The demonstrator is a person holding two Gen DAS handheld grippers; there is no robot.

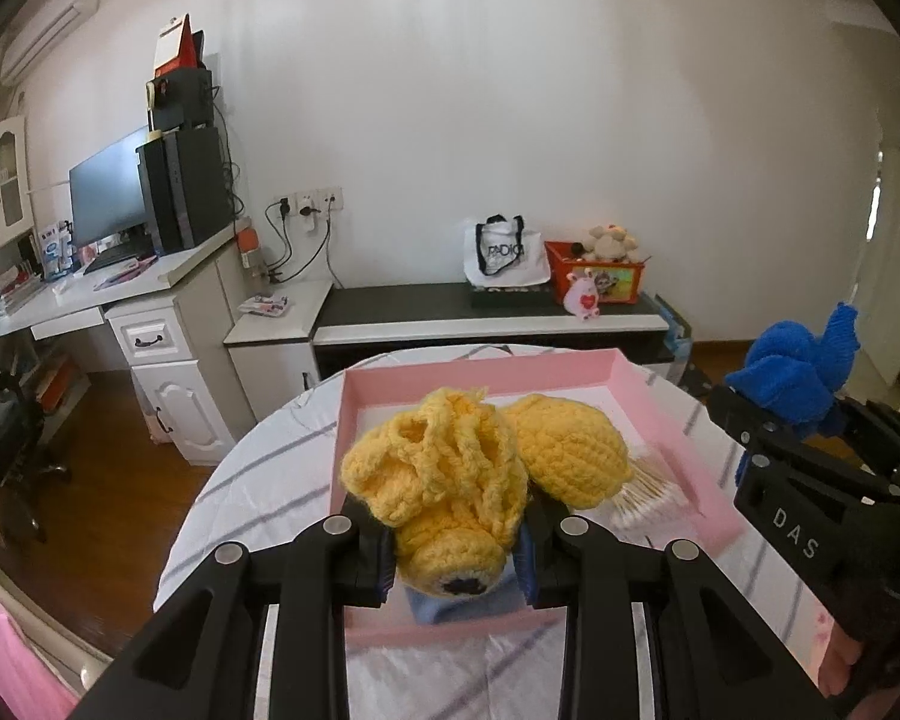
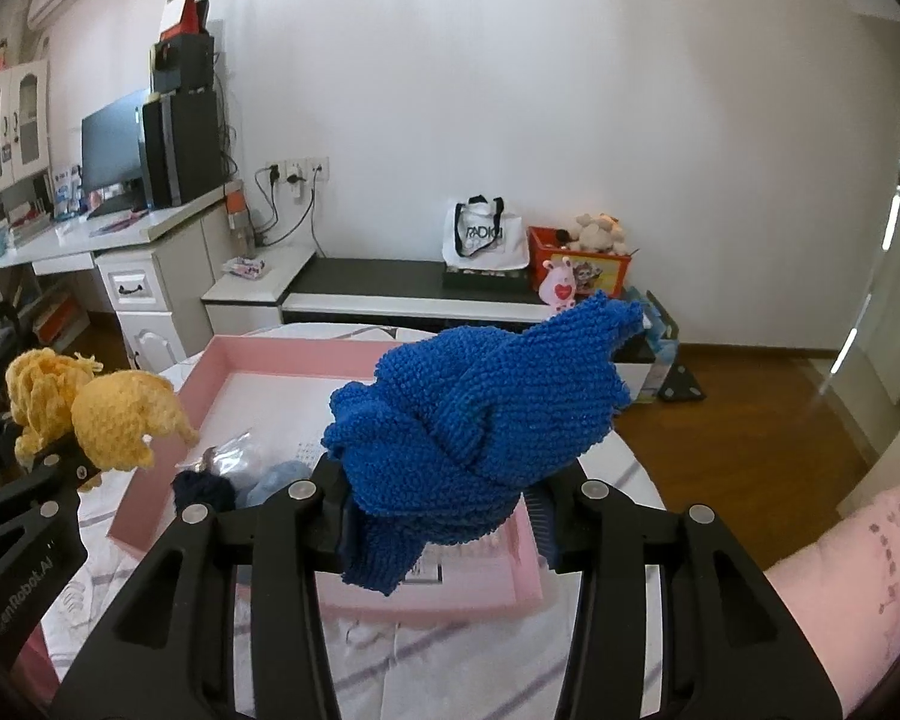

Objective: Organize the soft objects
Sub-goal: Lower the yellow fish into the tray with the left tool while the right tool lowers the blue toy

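My left gripper (image 1: 456, 564) is shut on a yellow crocheted toy (image 1: 450, 480) and holds it above the near part of a pink tray (image 1: 678, 420) on the round table. The toy also shows at the left of the right wrist view (image 2: 114, 420). My right gripper (image 2: 444, 522) is shut on a blue knitted cloth (image 2: 486, 414) and holds it over the tray's (image 2: 210, 360) right side. The blue cloth shows at the right edge of the left wrist view (image 1: 804, 366). In the tray lie a dark blue item (image 2: 201, 492), a light blue item (image 2: 276, 480) and a clear bag (image 2: 234, 450).
A bundle of cotton swabs (image 1: 648, 492) lies in the tray. The table has a white striped cloth (image 1: 240, 492). Behind it stand a low cabinet (image 1: 492, 318) with a white bag (image 1: 498, 252) and a red toy box (image 1: 600, 276), and a desk (image 1: 120, 294) at the left.
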